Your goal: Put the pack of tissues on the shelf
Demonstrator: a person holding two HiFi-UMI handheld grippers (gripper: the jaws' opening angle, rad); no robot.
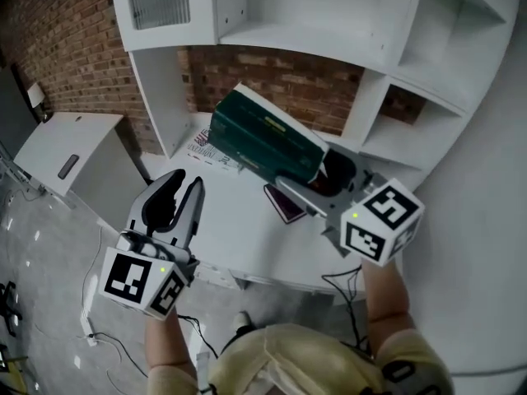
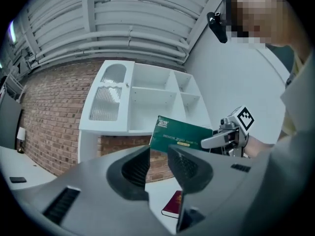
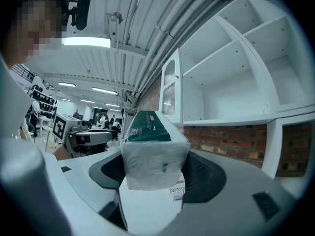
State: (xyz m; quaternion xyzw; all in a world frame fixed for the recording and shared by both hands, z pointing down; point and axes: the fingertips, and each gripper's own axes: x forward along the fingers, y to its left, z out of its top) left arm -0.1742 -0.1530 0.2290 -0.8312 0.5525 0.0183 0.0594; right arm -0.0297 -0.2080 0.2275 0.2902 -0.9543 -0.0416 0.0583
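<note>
My right gripper point(image 1: 309, 175) is shut on one end of the pack of tissues point(image 1: 263, 142), a long dark green box with a white end. It holds the pack tilted in the air above the white desk point(image 1: 239, 237), in front of the white shelf unit point(image 1: 272, 23). In the right gripper view the pack's white end point(image 3: 152, 151) fills the space between the jaws, and the shelf compartments point(image 3: 231, 82) stand at the right. My left gripper point(image 1: 183, 186) hangs lower left over the desk's front edge, its jaws a narrow gap apart and empty. In its own view the pack point(image 2: 179, 136) and the right gripper point(image 2: 221, 139) show beyond.
A dark red book point(image 1: 284, 204) lies on the desk under the pack. A printed paper point(image 1: 202, 148) lies at the desk's back left. A grey cabinet point(image 1: 70, 151) stands to the left by the brick wall. Cables point(image 1: 99, 336) trail on the floor.
</note>
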